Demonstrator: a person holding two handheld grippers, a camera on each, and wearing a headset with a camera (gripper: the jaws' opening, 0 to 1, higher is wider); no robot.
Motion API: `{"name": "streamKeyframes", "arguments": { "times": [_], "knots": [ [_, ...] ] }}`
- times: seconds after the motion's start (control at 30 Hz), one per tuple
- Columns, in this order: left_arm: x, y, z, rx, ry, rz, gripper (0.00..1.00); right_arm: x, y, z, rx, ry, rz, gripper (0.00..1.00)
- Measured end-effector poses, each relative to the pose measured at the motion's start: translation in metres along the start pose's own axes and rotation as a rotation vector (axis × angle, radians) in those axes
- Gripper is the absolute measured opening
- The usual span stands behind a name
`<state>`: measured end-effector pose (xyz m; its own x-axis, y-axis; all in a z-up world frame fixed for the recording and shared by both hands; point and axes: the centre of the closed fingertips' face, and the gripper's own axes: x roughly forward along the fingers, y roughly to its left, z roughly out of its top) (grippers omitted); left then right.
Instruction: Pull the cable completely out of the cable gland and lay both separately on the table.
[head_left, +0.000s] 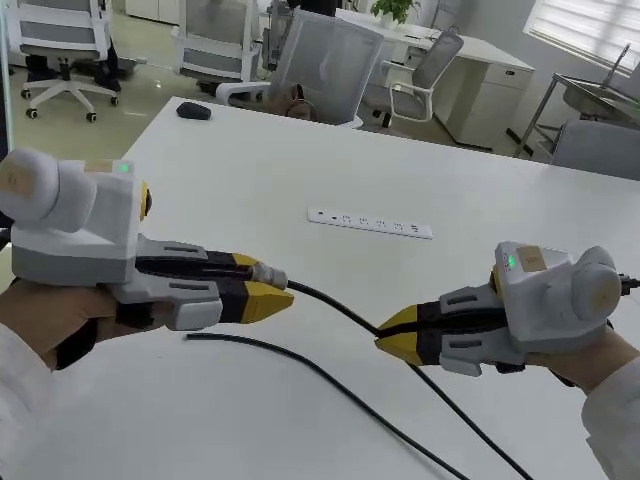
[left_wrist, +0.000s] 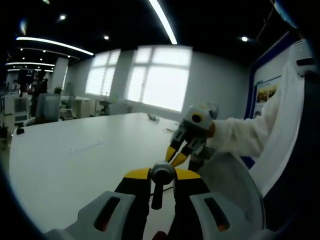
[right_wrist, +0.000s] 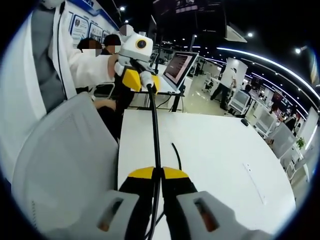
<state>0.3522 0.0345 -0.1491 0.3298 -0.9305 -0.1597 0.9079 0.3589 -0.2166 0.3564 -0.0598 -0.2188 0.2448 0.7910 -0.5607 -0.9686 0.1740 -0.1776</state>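
Note:
My left gripper (head_left: 272, 286) is shut on the grey cable gland (head_left: 268, 272), holding it above the white table (head_left: 300, 160). A black cable (head_left: 335, 308) runs taut from the gland to my right gripper (head_left: 382, 337), which is shut on it. Past the right gripper the cable drops to the table, and its loose end (head_left: 192, 337) lies below the left gripper. In the left gripper view the gland (left_wrist: 162, 171) sits between the yellow jaws, with the right gripper (left_wrist: 176, 152) beyond. In the right gripper view the cable (right_wrist: 154, 125) leads up to the gland (right_wrist: 146, 78).
A white power strip (head_left: 370, 223) lies mid-table beyond the grippers. A dark mouse (head_left: 193, 111) sits at the table's far left corner. Office chairs (head_left: 325, 60) stand behind the far edge.

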Motion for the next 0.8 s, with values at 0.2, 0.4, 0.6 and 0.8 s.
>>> {"name": "streamKeyframes", "arguments": {
  "times": [0.2, 0.4, 0.6, 0.8],
  "knots": [
    [-0.002, 0.002, 0.000, -0.006, -0.008, 0.013, 0.18, -0.004, -0.002, -0.012, 0.022, 0.015, -0.012, 0.03],
    [-0.004, 0.004, -0.001, -0.009, -0.007, 0.020, 0.18, -0.008, -0.006, -0.021, 0.040, 0.030, -0.020, 0.03],
    [-0.008, 0.009, -0.003, -0.011, -0.002, 0.036, 0.18, -0.009, -0.009, -0.030, 0.057, 0.050, -0.030, 0.03],
    [-0.014, 0.016, -0.007, -0.015, 0.003, 0.056, 0.18, -0.009, -0.010, -0.040, 0.075, 0.072, -0.035, 0.03]
  ]
}}
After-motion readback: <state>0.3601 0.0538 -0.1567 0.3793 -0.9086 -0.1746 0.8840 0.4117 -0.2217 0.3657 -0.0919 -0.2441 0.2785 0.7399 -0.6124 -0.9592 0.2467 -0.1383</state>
